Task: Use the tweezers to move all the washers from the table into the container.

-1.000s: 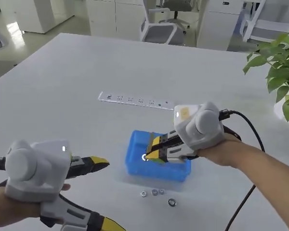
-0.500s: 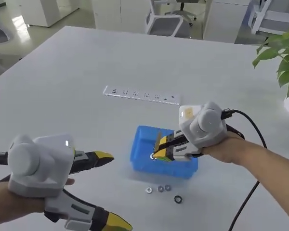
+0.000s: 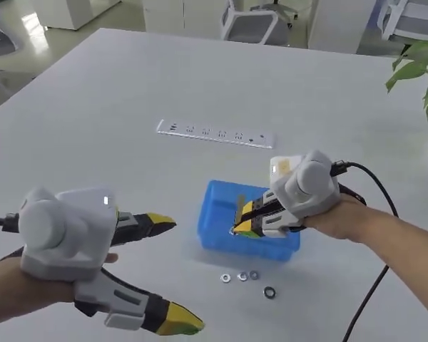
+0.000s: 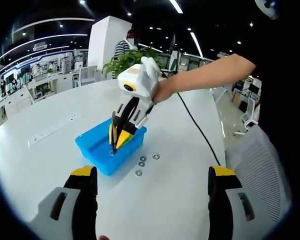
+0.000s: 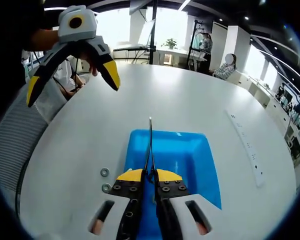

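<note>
— Right claw [image 3: 244, 222] is clamped on the tweezers [image 5: 149, 155], tips over the tub [image 3: 208, 214]. Left claw [image 3: 175, 274] gapes, idle.
— Four washers [image 3: 242, 276] lie on the bench [image 3: 128, 92] by its near wall. Thin and flat, I'd say; the tips could skid and flick one off.

Open-plan office. White table [image 3: 128, 92] spans most of the frame, with a white power strip [image 3: 215, 133] at centre. Office chair [image 3: 253, 25] top centre, white cabinets [image 3: 64, 8] upper left, leafy plant [image 3: 421, 75] upper right. Left gripper view: dark ceiling, strip lights [image 4: 182, 7] at top, white pillar [image 4: 106, 45].
</note>
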The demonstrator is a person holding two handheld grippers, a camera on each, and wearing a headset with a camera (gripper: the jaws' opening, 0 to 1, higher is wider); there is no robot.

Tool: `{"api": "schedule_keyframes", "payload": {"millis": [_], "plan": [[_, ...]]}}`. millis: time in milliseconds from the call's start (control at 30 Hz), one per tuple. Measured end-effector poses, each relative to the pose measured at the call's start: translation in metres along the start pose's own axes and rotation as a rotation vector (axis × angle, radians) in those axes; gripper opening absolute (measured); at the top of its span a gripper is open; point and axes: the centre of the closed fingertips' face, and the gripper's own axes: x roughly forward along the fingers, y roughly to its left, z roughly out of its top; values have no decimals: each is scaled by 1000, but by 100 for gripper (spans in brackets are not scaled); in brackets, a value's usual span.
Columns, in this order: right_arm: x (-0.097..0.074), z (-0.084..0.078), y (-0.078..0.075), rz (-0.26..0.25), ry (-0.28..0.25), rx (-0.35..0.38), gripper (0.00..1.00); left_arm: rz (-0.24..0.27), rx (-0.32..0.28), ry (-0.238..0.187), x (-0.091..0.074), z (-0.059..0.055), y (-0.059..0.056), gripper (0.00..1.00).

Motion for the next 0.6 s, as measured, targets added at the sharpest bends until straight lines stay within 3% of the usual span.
{"api": "schedule_keyframes", "payload": {"millis": [367, 600], "plan": [[2, -8, 1, 4, 21, 6, 8, 12, 48, -6, 15, 16, 17, 87], [1, -9, 0, 7, 15, 6, 8, 33, 100, -2, 27, 31, 35, 66]]}}
